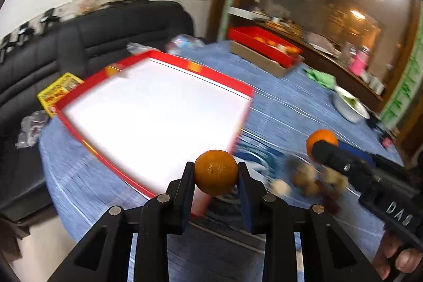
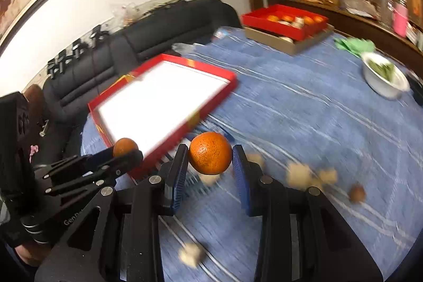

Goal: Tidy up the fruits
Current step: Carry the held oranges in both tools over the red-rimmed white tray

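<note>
Orange fruit is pinched in both hand-held grippers. In the left wrist view, the left hand-held gripper is seen at the lower centre of the frame, its two fingers pressed against the sides of a small orange that is lifted off the blue striped tabletop. Just above and left of it, filling the middle of the frame, a red-rimmed tray with a white floor is laid on the tabletop; motion blur softens its edges. At the right of that frame, the right hand-held gripper is seen from the side, closed on a second orange.

In the right wrist view, that second orange is shown at the centre, gripped between the blue-padded fingers and held clear of the tabletop. The left hand-held gripper appears at the lower left of this frame with its small orange at the fingertips, just in front of the near corner of the tray.

Several pale, blurred nuts are scattered on the tabletop to the lower right, and whether they are walnuts or another kind cannot be told. At the upper right of the right wrist view, a red box holding more oranges is stacked on a brown carton. A white bowl with greens is seen at the right edge, and a black sofa lies behind the tabletop.
</note>
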The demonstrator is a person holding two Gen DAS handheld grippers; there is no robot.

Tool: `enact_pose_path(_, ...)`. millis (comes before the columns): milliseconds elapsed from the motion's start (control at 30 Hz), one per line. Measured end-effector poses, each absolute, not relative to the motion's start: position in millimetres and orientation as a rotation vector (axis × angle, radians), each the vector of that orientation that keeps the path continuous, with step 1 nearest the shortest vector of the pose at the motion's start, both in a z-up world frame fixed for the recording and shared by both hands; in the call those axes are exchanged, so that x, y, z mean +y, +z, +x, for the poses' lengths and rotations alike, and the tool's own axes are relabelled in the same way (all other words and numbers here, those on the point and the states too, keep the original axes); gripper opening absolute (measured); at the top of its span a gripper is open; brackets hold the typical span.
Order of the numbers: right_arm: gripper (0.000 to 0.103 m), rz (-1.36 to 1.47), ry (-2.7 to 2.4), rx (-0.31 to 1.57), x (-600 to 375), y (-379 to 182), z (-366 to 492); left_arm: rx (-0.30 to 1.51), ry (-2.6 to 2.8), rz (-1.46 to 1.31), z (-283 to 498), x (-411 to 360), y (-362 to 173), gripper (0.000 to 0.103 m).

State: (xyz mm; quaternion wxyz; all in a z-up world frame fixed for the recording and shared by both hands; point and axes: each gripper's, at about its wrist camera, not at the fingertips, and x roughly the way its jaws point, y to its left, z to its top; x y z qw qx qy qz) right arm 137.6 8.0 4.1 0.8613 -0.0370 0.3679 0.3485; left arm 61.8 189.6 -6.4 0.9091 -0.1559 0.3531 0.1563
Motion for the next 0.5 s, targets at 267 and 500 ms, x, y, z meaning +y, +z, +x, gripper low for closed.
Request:
enact_pose_path(267, 0.034, -0.132, 0.799, 0.820, 100.5, -3.2, 186.5, 0.758, 0.436, -0.319, 90.8, 241.5, -15.0, 0.030)
enact_pose_path(500, 0.034, -0.179, 0.780, 0.889, 140.0, -30.3, 220.0, 0.802, 0.470, -0.324, 108.3, 253.6, -31.0, 0.030)
